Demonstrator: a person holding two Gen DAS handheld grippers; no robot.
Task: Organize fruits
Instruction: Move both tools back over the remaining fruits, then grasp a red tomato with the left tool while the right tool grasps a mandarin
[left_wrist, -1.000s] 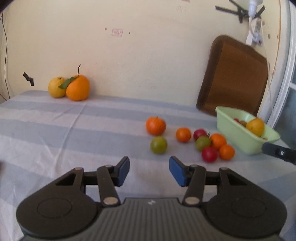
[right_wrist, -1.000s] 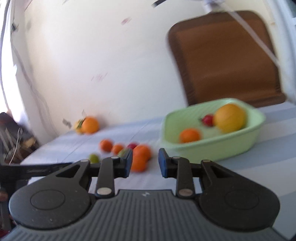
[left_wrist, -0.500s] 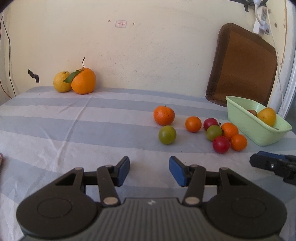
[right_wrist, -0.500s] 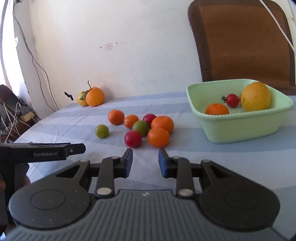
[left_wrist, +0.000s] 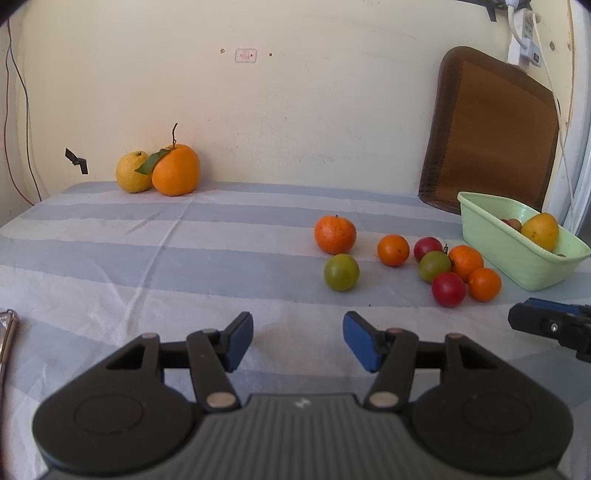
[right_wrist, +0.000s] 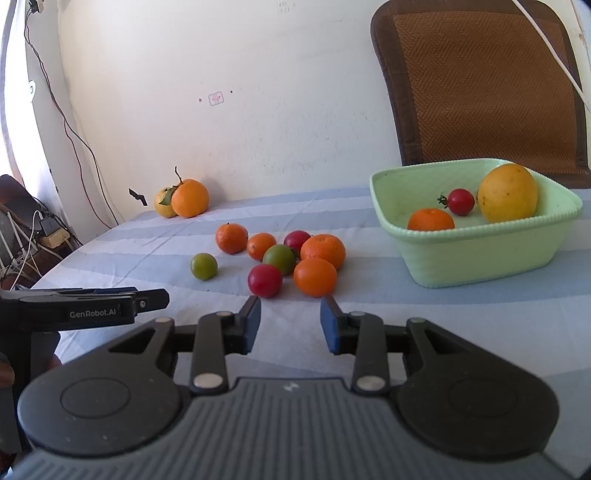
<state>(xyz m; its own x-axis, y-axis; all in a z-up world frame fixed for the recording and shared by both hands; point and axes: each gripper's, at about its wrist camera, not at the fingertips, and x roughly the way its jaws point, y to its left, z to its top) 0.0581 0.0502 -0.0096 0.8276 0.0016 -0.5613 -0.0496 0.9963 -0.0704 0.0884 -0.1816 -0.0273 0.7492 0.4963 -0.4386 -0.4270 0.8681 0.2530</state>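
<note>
Several small fruits lie loose on the striped cloth: a tangerine (left_wrist: 335, 235), a green fruit (left_wrist: 341, 272), a red fruit (left_wrist: 448, 289) and small oranges (right_wrist: 315, 277). A pale green basket (right_wrist: 480, 254) at the right holds a yellow fruit (right_wrist: 508, 193), a red tomato (right_wrist: 460, 201) and an orange (right_wrist: 430, 220). My left gripper (left_wrist: 298, 341) is open and empty, short of the green fruit. My right gripper (right_wrist: 290, 325) is open and empty, just in front of the red fruit (right_wrist: 265, 280) and an orange.
A large orange (left_wrist: 176, 170) with a leaf and a yellow fruit (left_wrist: 133, 171) sit at the far left by the wall. A brown woven mat (right_wrist: 480, 85) leans on the wall behind the basket. Cables hang at the left (right_wrist: 74, 147).
The right view has swung left and steadied, and the right gripper has come closer to the loose fruits and opened a little wider. The left gripper stays open and has shifted slightly.
</note>
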